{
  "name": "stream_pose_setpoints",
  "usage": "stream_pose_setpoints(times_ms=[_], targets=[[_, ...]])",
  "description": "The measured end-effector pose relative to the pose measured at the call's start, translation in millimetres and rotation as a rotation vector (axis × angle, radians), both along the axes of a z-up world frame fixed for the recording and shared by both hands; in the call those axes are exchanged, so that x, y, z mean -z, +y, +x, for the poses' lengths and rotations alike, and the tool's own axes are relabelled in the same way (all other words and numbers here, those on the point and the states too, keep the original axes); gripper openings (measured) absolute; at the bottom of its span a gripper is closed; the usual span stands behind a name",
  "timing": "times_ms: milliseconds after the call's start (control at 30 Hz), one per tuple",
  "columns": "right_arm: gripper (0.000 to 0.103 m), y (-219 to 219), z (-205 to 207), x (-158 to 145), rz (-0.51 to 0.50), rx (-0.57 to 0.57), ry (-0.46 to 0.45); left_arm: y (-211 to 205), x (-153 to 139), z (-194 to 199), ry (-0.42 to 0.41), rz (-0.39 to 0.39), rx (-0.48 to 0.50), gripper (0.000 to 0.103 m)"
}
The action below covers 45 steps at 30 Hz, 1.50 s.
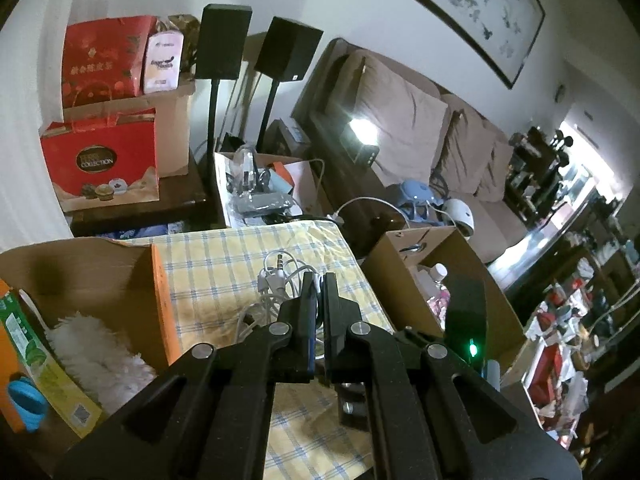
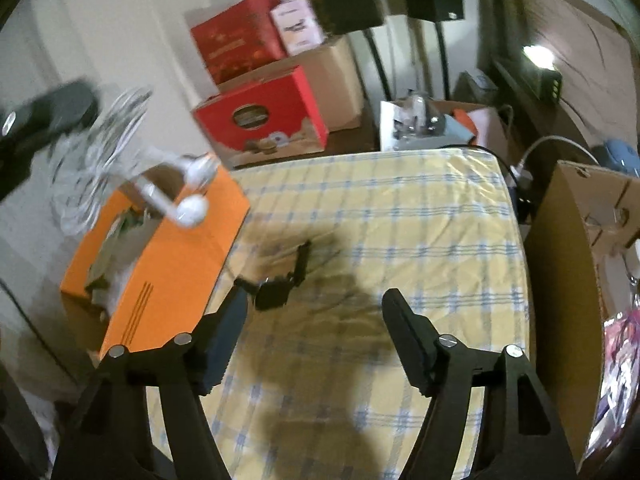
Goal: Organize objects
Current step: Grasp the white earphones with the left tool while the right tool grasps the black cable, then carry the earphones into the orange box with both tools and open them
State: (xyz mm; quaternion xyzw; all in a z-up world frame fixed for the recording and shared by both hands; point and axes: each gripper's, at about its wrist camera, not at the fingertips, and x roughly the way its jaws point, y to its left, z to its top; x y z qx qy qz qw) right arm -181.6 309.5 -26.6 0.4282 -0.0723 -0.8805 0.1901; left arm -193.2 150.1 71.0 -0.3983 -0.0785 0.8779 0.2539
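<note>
My left gripper is shut on a tangled bundle of white earphone cable, whose jack plug sticks up beside the fingertips. In the right wrist view that bundle hangs blurred from the left gripper, and its earbuds dangle over the open orange box. My right gripper stands open low over the yellow checked cloth, with nothing between its pads. A small black clip-like object lies on the cloth just ahead of its left finger.
The orange box holds a white fluffy duster, a green packet and a blue item. A brown carton with a bottle stands right of the table. Red gift boxes, speaker stands and a sofa lie beyond.
</note>
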Motion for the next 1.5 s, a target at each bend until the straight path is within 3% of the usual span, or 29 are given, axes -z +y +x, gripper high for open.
stream_pose_setpoints(times_ms=[167,400,500,567,633,833,1067,1500], targets=[[0.071,-23,7,1,0.024,-0.072,0.04,-4,2,1,-0.009,0.008,-0.009,0.002],[0.067,-43,-3,17,-0.047,-0.091,0.054,-8,2,1,-0.02,0.022,-0.015,0.002],[0.046,-48,-9,26,-0.046,-0.083,0.054,-9,1,2,-0.021,0.031,-0.014,0.002],[0.025,-50,-13,32,-0.051,-0.083,0.039,-10,-1,3,-0.021,0.039,-0.011,0.002],[0.016,-50,-16,35,-0.067,-0.082,0.035,-10,-4,4,-0.015,0.039,-0.012,0.002],[0.012,-39,-15,25,-0.102,-0.025,0.077,-13,-10,8,-0.004,0.055,-0.017,0.002],[0.01,-23,-10,-7,-0.109,0.022,0.148,-24,-11,13,-0.003,0.067,-0.036,0.003],[0.01,-41,18,-65,-0.106,-0.042,0.222,-74,-21,31,0.028,0.089,-0.11,0.003]])
